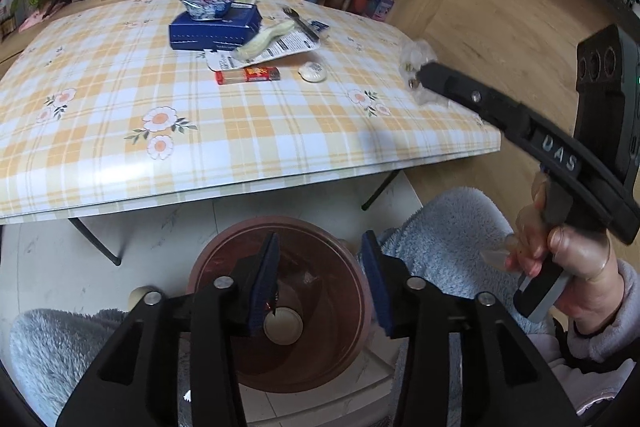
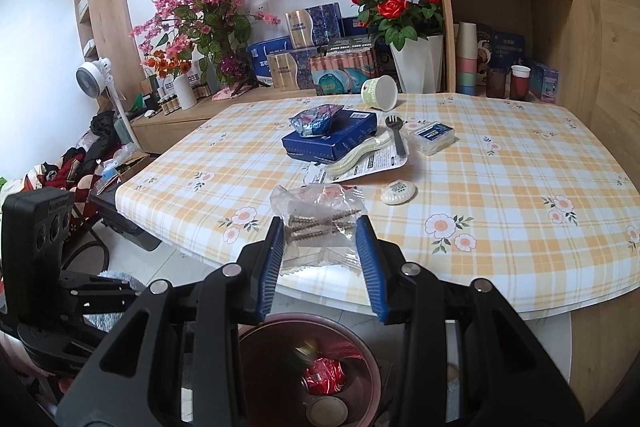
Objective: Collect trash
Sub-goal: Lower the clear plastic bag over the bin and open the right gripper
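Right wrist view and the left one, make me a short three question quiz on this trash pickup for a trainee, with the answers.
1. What does the right claw hold?
2. True or false: the paper cup stands upright on the table.
3. Which lies on the blue box: A, the black fork; B, a crumpled blue wrapper; C, the red packet?

Key
1. A clear bag of screws, pinched between its pads.
2. False; it lies on its side.
3. B, the crumpled blue wrapper.
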`<state>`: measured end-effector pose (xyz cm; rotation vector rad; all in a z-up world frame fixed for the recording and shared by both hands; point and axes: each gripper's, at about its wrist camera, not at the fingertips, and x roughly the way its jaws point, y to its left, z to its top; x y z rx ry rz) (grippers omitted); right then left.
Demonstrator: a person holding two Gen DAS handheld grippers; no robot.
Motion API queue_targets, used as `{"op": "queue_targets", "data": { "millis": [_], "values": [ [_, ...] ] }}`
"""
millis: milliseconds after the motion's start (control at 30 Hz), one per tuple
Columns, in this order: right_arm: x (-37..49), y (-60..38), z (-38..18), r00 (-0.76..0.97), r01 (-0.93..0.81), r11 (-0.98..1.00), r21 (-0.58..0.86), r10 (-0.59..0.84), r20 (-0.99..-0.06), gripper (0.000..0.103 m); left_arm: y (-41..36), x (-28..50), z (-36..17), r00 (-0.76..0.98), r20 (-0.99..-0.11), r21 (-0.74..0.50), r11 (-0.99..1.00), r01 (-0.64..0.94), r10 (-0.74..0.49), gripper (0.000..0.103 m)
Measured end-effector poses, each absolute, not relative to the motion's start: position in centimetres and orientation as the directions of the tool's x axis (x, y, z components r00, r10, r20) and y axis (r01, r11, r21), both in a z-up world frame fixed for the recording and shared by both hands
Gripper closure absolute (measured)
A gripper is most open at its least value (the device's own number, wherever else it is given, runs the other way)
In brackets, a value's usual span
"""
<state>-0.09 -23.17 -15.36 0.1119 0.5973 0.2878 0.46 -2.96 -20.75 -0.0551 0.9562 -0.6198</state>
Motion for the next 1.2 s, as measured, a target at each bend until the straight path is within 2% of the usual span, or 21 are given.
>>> {"op": "queue_targets", "data": {
  "millis": [67, 167, 233, 333, 500, 833, 1133, 1200],
  "values": [
    [-0.1, -22.9, -15.7, 0.782, -0.24, 0.953, 0.187, 0.304, -0.545, 0.064, -2.5, 0.5, -20.5, 0.445, -0.736, -0.308, 0.838, 0.451, -0.51, 0.049],
    [-0.2, -22.3, -16.5, 0.768, -0.247, 0.95, 0.19, 0.311, -0.56, 0.064, -1.3, 0.5, -19.9, 0.513, -0.702, -0.308, 0.861, 0.405, -0.493, 0.032],
    [-0.4, -21.8, -17.2, 0.755, -0.254, 0.948, 0.191, 0.318, -0.574, 0.064, -0.3, 0.4, -19.4, 0.583, -0.679, -0.285, 0.892, 0.351, -0.446, 0.015],
    [-0.6, -20.7, -18.6, 0.721, -0.269, 0.942, 0.199, 0.334, -0.607, 0.064, 0.8, 0.2, -18.8, 0.666, -0.65, -0.245, 0.93, 0.273, -0.366, 0.007],
    [-0.7, -19.2, -20.2, 0.675, -0.296, 0.934, 0.2, 0.353, -0.648, 0.063, 2.7, 0.2, -18.3, 0.739, -0.619, -0.22, 0.962, 0.163, -0.267, 0.006],
    [-0.7, -18.3, -21.1, 0.635, -0.321, 0.926, 0.198, 0.366, -0.68, 0.061, 6.1, 0.4, -19.1, 0.763, -0.639, -0.209, 0.977, -0.046, -0.101, 0.006],
    [-0.7, -17.8, -21.1, 0.624, -0.34, 0.919, 0.2, 0.379, -0.683, 0.061, 6.9, 0.2, -19.0, 0.769, -0.636, -0.205, 0.975, -0.081, -0.07, 0.006],
    [-0.7, -17.8, -21.1, 0.62, -0.341, 0.919, 0.199, 0.379, -0.687, 0.057, 6.9, 0.2, -19.0, 0.769, -0.636, -0.206, 0.976, -0.078, -0.072, 0.006]
  ]
}}
